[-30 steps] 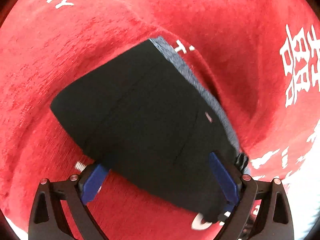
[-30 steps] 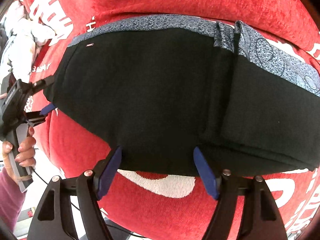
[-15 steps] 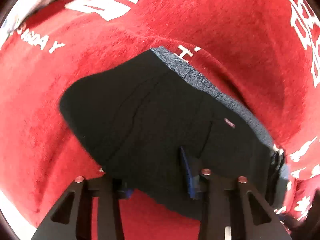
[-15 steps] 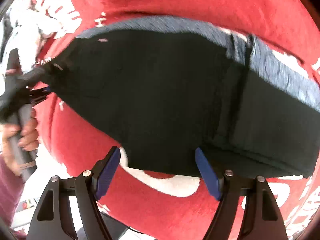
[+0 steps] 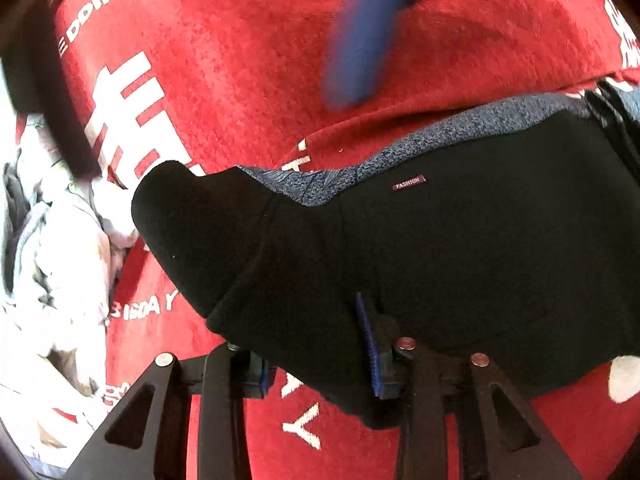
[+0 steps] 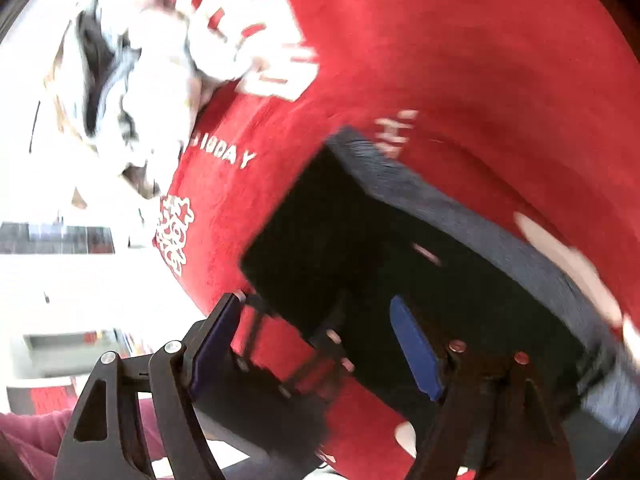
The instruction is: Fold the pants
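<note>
Jaws, left gripper [image 5: 320,356]: just closed, pinching pants [image 5: 460,248] edge (right gripper [image 6: 316,348] spread).

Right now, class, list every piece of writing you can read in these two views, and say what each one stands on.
"FASHION": small maroon tag on the black pants.
"EDDING", first letter cut off: red cloth, upper left.
"DAY": red cloth, beside the pale clothes heap; the characters before it are unclear.
Large white characters on the cloth: partly hidden or blurred, unreadable.
</note>
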Action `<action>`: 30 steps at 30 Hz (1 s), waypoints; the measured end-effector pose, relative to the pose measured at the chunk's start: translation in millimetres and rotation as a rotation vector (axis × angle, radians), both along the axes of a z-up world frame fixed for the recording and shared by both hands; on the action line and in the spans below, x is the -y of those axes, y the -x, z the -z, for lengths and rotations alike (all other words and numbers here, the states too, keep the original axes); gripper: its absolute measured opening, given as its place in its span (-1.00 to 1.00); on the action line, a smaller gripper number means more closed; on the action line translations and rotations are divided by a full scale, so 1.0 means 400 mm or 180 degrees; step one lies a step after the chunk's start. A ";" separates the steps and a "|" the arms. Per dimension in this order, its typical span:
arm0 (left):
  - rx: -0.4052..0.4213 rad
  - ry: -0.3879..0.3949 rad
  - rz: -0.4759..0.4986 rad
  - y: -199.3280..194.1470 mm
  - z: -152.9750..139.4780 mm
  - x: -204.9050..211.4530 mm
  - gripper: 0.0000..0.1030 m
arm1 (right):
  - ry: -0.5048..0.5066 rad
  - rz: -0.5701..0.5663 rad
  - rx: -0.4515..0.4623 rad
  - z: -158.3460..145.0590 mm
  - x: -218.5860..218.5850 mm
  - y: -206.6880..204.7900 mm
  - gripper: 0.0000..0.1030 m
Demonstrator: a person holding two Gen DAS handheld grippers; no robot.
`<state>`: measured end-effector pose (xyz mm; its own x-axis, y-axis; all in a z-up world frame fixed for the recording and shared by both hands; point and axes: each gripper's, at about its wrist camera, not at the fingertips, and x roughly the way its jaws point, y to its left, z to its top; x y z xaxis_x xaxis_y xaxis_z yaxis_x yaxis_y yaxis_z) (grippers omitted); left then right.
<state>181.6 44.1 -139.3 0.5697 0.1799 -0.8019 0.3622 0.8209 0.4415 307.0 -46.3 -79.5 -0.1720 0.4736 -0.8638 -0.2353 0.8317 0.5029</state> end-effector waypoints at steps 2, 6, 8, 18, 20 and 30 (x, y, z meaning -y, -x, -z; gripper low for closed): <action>0.0049 -0.0079 0.0065 0.004 0.004 0.005 -0.30 | 0.0129 -0.0249 -0.0008 0.021 -0.069 -0.016 0.57; 0.0065 -0.0058 0.0068 0.017 0.004 0.010 -0.30 | 0.0372 -0.0638 -0.0233 0.090 -0.178 -0.039 0.57; 0.0045 -0.0024 0.0061 0.013 0.000 0.006 -0.30 | 0.0525 -0.0665 -0.0391 0.133 -0.190 -0.047 0.28; 0.0366 0.0281 0.0304 0.057 -0.185 0.130 -0.30 | -0.0404 0.0227 -0.0085 0.009 0.092 0.014 -0.65; 0.0473 0.0337 0.0439 0.077 -0.225 0.180 -0.30 | -0.0654 0.0498 -0.0027 -0.031 0.183 0.039 -0.65; 0.0534 0.0694 0.1179 0.188 -0.342 0.535 -0.30 | -0.0989 0.1476 0.0536 -0.204 0.656 0.258 -0.63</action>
<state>106.4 -169.7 -2.4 0.6889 -0.2230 -0.6897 0.5871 0.7297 0.3505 203.7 -308.7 2.1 0.2414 0.7023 -0.6697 0.0204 0.6863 0.7270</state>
